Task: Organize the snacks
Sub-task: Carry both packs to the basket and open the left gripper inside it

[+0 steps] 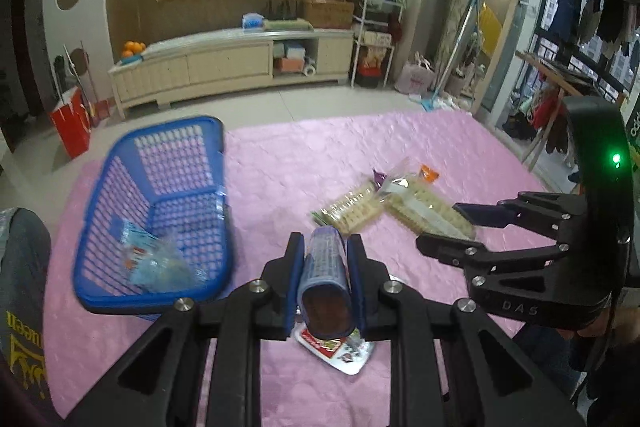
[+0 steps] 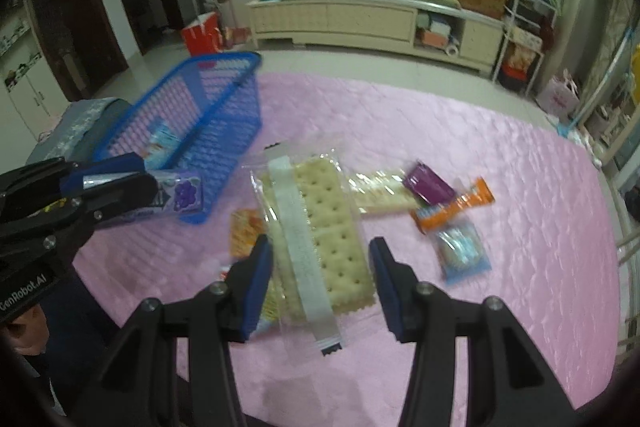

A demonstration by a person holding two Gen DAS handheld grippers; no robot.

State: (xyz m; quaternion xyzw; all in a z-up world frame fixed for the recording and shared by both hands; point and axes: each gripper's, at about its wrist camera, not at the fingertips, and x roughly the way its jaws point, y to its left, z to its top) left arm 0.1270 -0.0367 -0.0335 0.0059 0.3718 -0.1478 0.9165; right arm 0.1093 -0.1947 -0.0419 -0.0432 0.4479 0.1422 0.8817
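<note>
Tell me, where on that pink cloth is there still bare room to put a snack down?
The pink cloth lies bare beyond the snacks, right of the blue basket. Its right side past the orange packet is free too. The middle around the cracker pack is crowded.

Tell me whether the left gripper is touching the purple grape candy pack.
Touching. In the left wrist view, the left gripper has both pads pressed against the sides of the purple grape candy pack, with no gap.

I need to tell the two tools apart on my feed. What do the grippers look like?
Both are black angular linkages with silver rivets and blue finger pads. The right gripper has a curved black housing with a green light and "DAS" lettering. The left gripper body reads "GenRobot.AI" in white.
</note>
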